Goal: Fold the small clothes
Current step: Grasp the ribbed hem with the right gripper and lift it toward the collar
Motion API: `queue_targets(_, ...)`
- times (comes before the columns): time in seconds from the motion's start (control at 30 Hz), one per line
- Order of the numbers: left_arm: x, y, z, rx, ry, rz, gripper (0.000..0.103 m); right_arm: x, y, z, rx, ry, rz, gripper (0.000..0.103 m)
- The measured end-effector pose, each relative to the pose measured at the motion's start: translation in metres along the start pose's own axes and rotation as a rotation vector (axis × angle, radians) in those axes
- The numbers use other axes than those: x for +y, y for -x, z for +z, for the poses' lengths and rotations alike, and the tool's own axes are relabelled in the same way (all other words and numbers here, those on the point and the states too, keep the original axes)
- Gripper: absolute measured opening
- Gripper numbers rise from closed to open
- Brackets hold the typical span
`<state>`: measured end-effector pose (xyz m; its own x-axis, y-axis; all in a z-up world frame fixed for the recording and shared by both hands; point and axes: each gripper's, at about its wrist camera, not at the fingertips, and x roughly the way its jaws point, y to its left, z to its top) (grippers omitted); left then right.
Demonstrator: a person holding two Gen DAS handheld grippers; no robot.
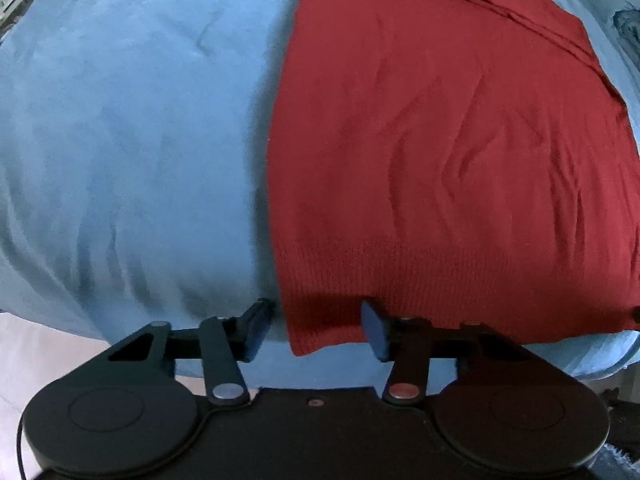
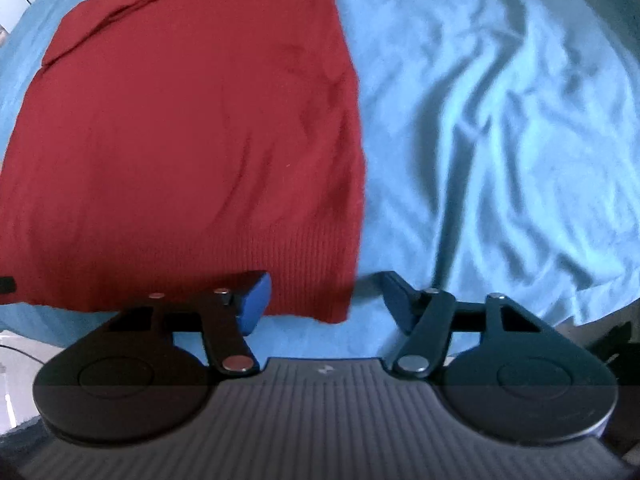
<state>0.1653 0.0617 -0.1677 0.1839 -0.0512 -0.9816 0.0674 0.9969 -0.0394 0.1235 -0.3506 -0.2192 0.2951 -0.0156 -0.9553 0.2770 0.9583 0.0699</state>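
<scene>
A dark red knitted garment (image 1: 440, 140) lies flat on a blue sheet (image 1: 120, 140), its ribbed hem toward me; it also shows in the right wrist view (image 2: 192, 140). My left gripper (image 1: 318, 326) is open, its fingers straddling the hem's near left corner. My right gripper (image 2: 326, 304) is open, its fingers straddling the hem's near right corner. Neither gripper is closed on the cloth. The far end of the garment shows folded layers.
The blue sheet (image 2: 500, 120) is wrinkled to the right of the garment. The bed's near edge (image 1: 240, 364) lies just below the hem, with pale floor (image 1: 40, 356) beyond it. A dark object (image 2: 616, 344) sits at the bed's lower right.
</scene>
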Motion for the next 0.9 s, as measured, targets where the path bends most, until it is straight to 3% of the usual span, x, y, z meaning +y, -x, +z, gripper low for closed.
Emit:
queue_targets(0.1,0.001,-0.007,0.006,0.003,-0.006,-0.007,0.048,0.005,-0.007,0.002,0.017,0.014,-0.008,0.074)
queue_targets(0.2,0.003,-0.011,0.011,0.012,0.001,-0.031,0.035,0.006,-0.009,0.005,0.028,0.01,-0.013,0.069)
queue_targets(0.27,0.003,-0.013,0.012,0.022,-0.008,-0.042,0.008,0.008,-0.006,0.006,0.038,0.022,-0.009,0.054)
queue_targets(0.37,0.007,-0.012,0.017,0.03,-0.012,-0.055,0.006,0.01,-0.003,0.012,0.05,0.043,0.001,0.025)
queue_targets(0.4,0.009,-0.011,0.019,0.031,-0.007,-0.061,0.006,0.01,-0.003,0.016,0.053,0.04,0.009,0.024)
queue_targets(0.73,0.033,0.048,0.046,-0.034,0.1,-0.13,0.005,0.004,0.034,0.043,0.032,0.036,0.108,0.022)
queue_targets(0.9,0.035,0.088,0.081,-0.105,0.168,-0.203,0.004,0.006,0.076,0.082,-0.036,0.002,0.202,0.021)
